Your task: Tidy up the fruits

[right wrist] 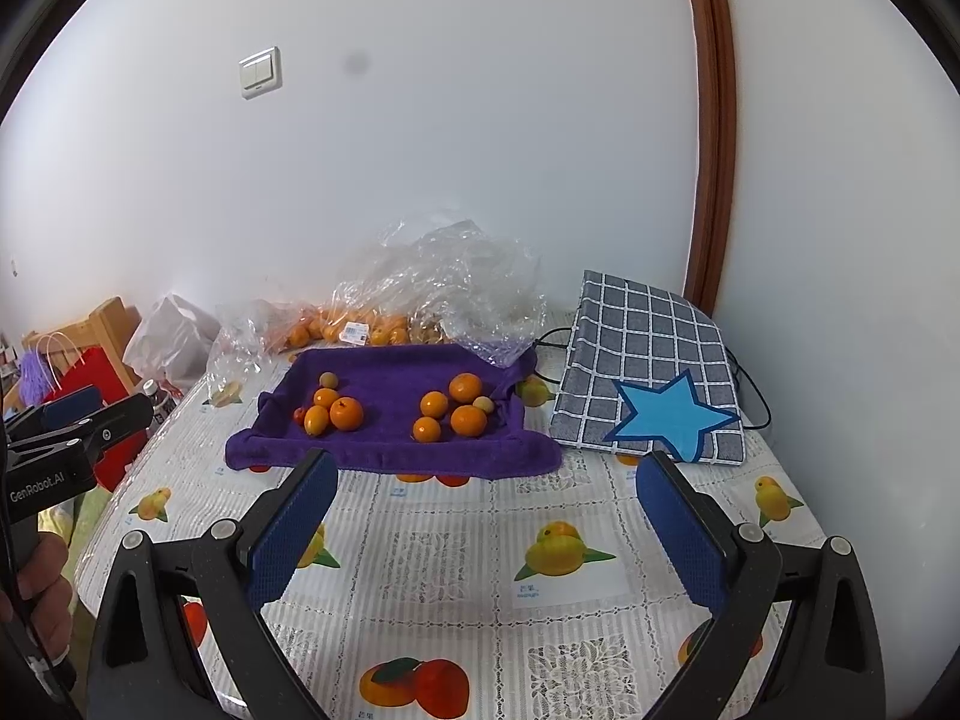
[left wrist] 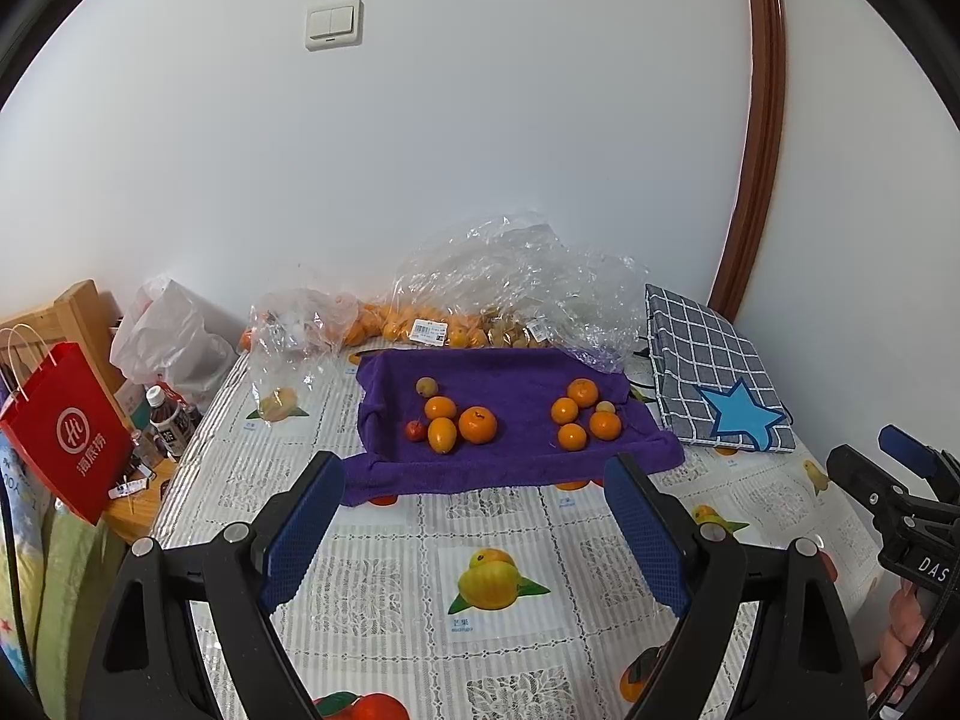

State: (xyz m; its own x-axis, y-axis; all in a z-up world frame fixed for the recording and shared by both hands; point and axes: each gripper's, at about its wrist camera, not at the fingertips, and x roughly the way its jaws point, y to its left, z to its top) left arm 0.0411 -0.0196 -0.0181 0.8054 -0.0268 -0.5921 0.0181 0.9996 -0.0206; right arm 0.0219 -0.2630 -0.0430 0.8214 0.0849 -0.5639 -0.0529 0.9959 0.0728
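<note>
"GenRobot.AI" on left gripper point(right wrist: 84, 420)

fruits point(right wrist: 396, 411) on purple towel point(right wrist: 390, 450), jaws apart

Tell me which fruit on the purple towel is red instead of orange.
The small red fruit at the left edge of the left cluster on the purple towel, touching the oval orange fruit. It is also the smallest in that cluster; the others are orange or pale tan.

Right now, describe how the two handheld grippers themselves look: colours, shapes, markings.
Both are alike: the left gripper and the right gripper have matte black angular plastic arms with silver pivot screws and flat blue textured finger pads. White lettering reads "GenRobot.AI" on the left gripper's body and "DAS" on the right gripper's body. A bare hand grips the left handle; no sleeve is visible.
</note>
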